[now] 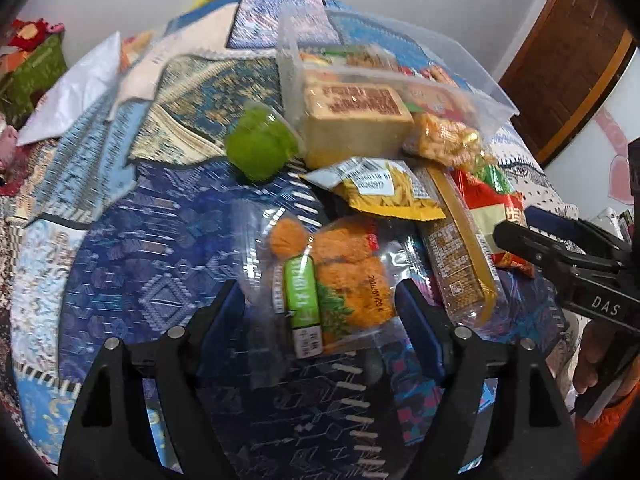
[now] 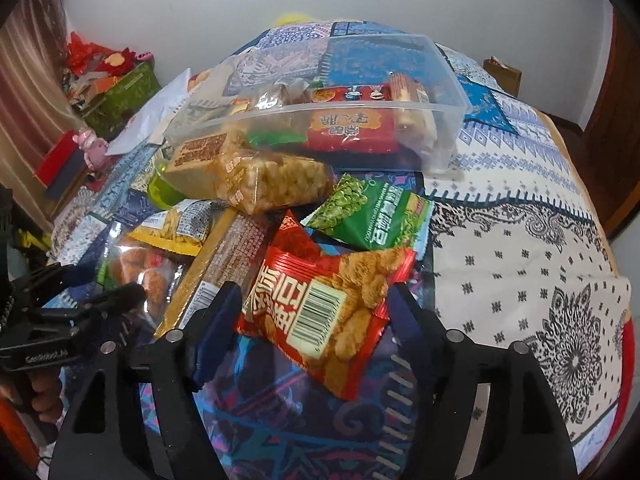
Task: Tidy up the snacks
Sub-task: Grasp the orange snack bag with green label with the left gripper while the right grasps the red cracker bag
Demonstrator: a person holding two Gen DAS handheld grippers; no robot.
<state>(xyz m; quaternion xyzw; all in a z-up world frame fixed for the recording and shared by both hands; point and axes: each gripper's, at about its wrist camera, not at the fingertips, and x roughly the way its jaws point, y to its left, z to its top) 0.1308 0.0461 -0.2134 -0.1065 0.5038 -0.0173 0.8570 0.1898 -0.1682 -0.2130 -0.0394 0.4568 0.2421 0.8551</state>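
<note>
A clear pack of orange fried pieces with a green label (image 1: 332, 276) lies on the patterned cloth between the fingers of my left gripper (image 1: 320, 312), which stands open around it. My right gripper (image 2: 316, 312) is open too, and a red snack pack with a barcode (image 2: 328, 308) lies between its blue pads. Behind both sits a heap: a yellow pack (image 1: 384, 192), a long brown bar (image 1: 456, 256), a green pea pack (image 2: 372, 212) and a bag of puffed balls (image 2: 276, 180). A clear plastic bin (image 2: 320, 110) farther back holds several snacks.
A green jelly cup (image 1: 260, 148) sits left of the heap. A beige block pack (image 1: 356, 120) leans at the bin's front. White paper (image 1: 72, 92) and a green box (image 2: 128, 88) lie far left. A dark wooden door (image 1: 568, 64) stands at the right.
</note>
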